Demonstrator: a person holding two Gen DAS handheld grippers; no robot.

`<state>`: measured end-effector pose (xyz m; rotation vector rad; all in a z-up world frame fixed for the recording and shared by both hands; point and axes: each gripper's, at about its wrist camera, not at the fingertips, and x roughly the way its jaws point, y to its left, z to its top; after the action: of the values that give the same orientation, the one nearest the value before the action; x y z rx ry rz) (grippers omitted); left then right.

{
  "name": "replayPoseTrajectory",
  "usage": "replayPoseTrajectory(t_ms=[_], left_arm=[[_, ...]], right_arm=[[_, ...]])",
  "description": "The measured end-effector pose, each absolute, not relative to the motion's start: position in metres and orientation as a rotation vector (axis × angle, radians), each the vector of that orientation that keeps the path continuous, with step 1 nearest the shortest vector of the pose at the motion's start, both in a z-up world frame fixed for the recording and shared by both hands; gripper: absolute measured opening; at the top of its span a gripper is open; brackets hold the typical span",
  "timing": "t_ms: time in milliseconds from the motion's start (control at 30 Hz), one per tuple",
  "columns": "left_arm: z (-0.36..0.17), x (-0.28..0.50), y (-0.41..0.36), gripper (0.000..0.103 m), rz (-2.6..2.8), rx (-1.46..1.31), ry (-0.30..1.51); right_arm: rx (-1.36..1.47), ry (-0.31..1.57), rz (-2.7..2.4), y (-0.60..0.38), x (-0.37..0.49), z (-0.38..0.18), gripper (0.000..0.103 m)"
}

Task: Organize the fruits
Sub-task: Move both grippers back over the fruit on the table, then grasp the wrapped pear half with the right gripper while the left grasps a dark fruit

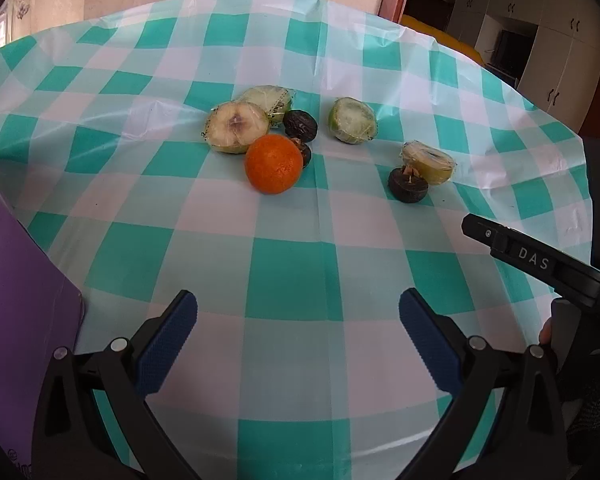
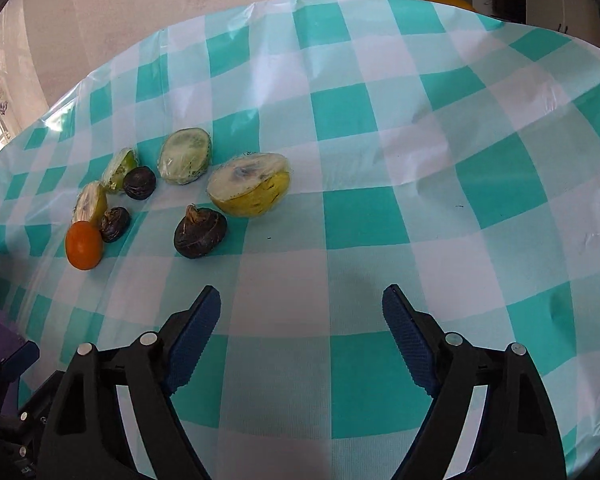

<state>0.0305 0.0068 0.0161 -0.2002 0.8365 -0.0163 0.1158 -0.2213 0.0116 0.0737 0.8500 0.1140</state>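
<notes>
An orange (image 1: 274,164) lies mid-table beside several plastic-wrapped cut green fruit halves (image 1: 236,127) and dark brown round fruits (image 1: 299,123). One wrapped half (image 1: 430,162) with a dark fruit (image 1: 407,185) lies apart to the right. My left gripper (image 1: 298,304) is open and empty, hovering short of the fruits. My right gripper (image 2: 300,300) is open and empty; the nearest dark fruit (image 2: 199,233) and a yellow-green half (image 2: 252,188) lie ahead to its left, with the orange (image 2: 84,245) further left.
A teal and white checked tablecloth (image 1: 292,276) covers the table. A purple board (image 1: 16,304) stands at the left edge. The right gripper's black body (image 1: 540,262) shows at the right of the left wrist view. Cabinets stand beyond the table.
</notes>
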Motion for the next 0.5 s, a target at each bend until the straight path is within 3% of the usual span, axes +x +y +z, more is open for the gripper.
replayPoseTrajectory(t_ms=[67,500], left_arm=[[0.014,0.030,0.014,0.101,-0.027,-0.250,0.845],[0.013,0.031,0.008,0.101,-0.062,-0.240,0.857]], right_arm=[[0.061,0.889,0.113,-0.221,0.134,0.007,0.072],[-0.052,0.901,0.224,-0.186,0.199,0.009,0.073]])
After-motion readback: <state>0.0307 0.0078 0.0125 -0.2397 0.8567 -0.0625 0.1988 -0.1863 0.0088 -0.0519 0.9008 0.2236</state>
